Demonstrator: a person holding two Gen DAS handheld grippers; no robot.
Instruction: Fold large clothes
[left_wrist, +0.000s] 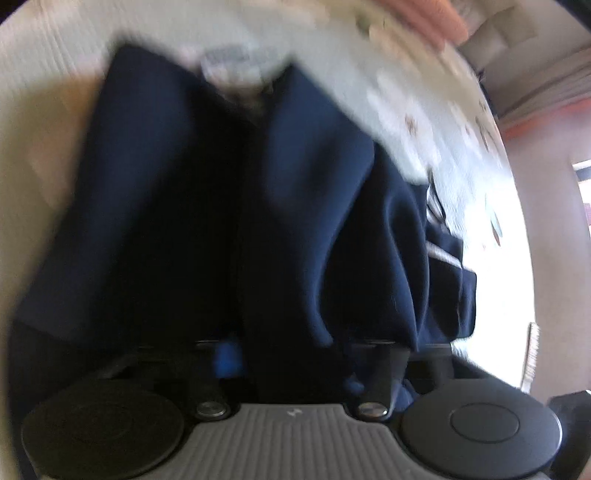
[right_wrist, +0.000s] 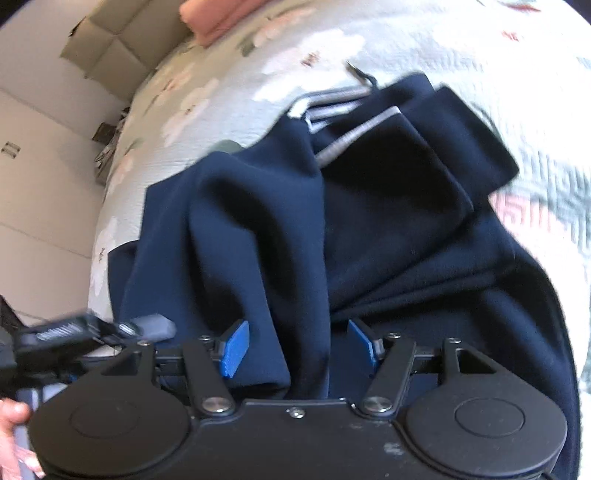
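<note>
Navy garment (right_wrist: 369, 221) bunched on floral quilt (right_wrist: 406, 44), right gripper (right_wrist: 295, 347) part-open with a fold between blue pads, left gripper (left_wrist: 291, 362) buried, grip unclear; lift both evenly, keep edge taut.

Floral quilt (right_wrist: 258, 66) in pale green covers the bed, with a pink folded thing (right_wrist: 207, 18) at about 11 o'clock. White wall (right_wrist: 33, 177) off at 9 o'clock, and bright daylight blows out the left camera's 3 o'clock side.
</note>
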